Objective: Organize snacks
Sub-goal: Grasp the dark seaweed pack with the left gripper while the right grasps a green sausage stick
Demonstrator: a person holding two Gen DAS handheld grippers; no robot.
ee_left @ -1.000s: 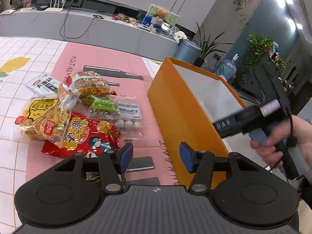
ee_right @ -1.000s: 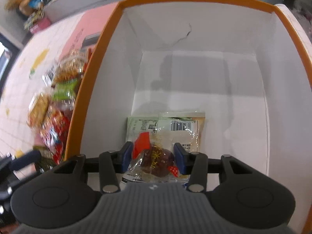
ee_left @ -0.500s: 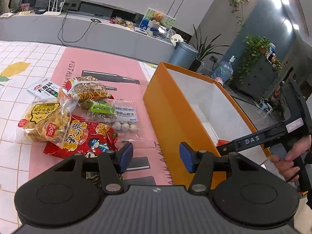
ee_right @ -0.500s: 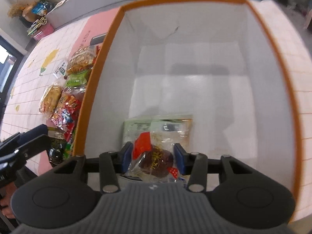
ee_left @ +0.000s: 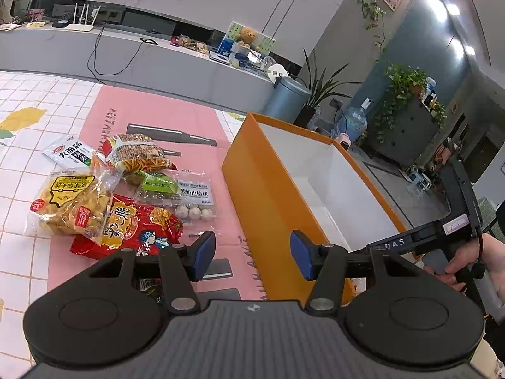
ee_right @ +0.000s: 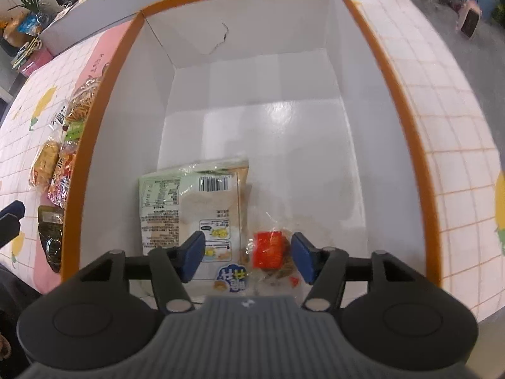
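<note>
My right gripper point(ee_right: 247, 259) points down into the orange box point(ee_right: 104, 101), and its jaws are opening. A small clear packet with a red label point(ee_right: 268, 249) lies on the white box floor below and between the fingers, and no pad presses on it. A flat pale packet point(ee_right: 192, 202) lies beside it, back side up. My left gripper point(ee_left: 252, 259) hangs open over the pink mat point(ee_left: 157, 120) with nothing between its fingers, close to the box's outer wall point(ee_left: 268, 195). Left of it lie a red bag point(ee_left: 132, 227), a yellow bag point(ee_left: 72, 202) and a noodle snack point(ee_left: 139, 154).
More packets sit in the pile: a white one point(ee_left: 71, 154), a green one point(ee_left: 157, 184), one with white balls point(ee_left: 195, 202) and a dark one point(ee_right: 52, 237) near the box corner. A hand point(ee_left: 467, 262) holds the right tool. The tiled cloth point(ee_right: 448, 126) runs to the table edge.
The right jaws have spread and the red-labelled packet has dropped from between them onto the box floor. The right gripper has shifted sideways over the box. The left gripper stays open.
</note>
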